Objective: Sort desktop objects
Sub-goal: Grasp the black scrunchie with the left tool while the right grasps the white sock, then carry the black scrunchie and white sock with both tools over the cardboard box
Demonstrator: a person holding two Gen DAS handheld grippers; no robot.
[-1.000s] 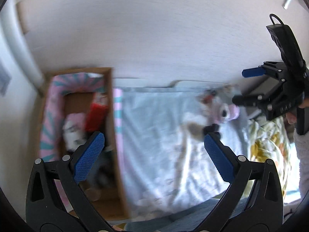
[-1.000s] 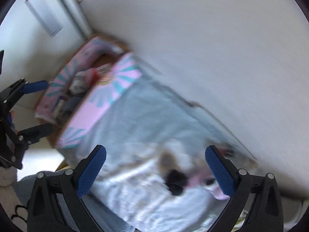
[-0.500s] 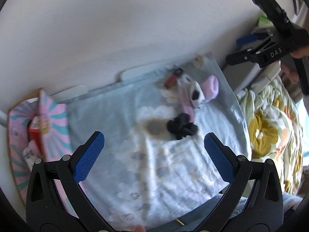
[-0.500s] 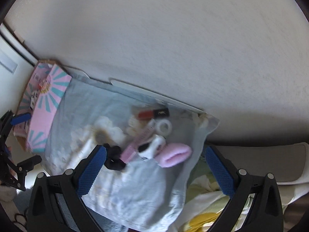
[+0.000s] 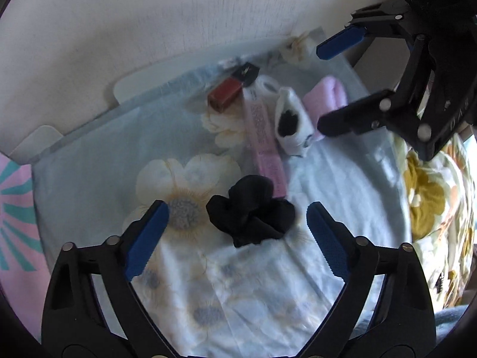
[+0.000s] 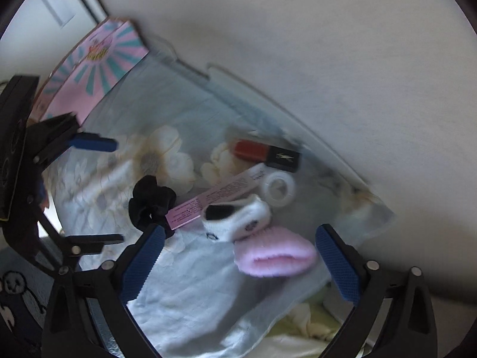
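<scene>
pale floral cloth [image 5: 244, 283] covers the desk, pink box [image 6: 98, 68] at its 9 o'clock edge. left gripper [image 5: 237, 232] spread around black scrunchie [image 5: 250, 214]; right gripper [image 6: 238, 253] spread above pink sock [image 6: 274, 256]. pink tube [image 5: 263, 137], white sock [image 5: 292, 125], red lipstick [image 6: 265, 152] crowd 12 o'clock.

I am looking out over a pale blue floral cloth [image 5: 342, 185] that is lying spread under everything, running up to a plain off-white wall [image 5: 149, 15]. Past its right edge a bedspread with yellow flowers [image 5: 429, 197] is showing, and a white board [image 5: 143, 80] is peeking out from beneath the cloth's far edge. In my right view a dark fabric with a small cartoon animal [image 6: 15, 283], possibly a bear, is sitting at the lower left.
</scene>
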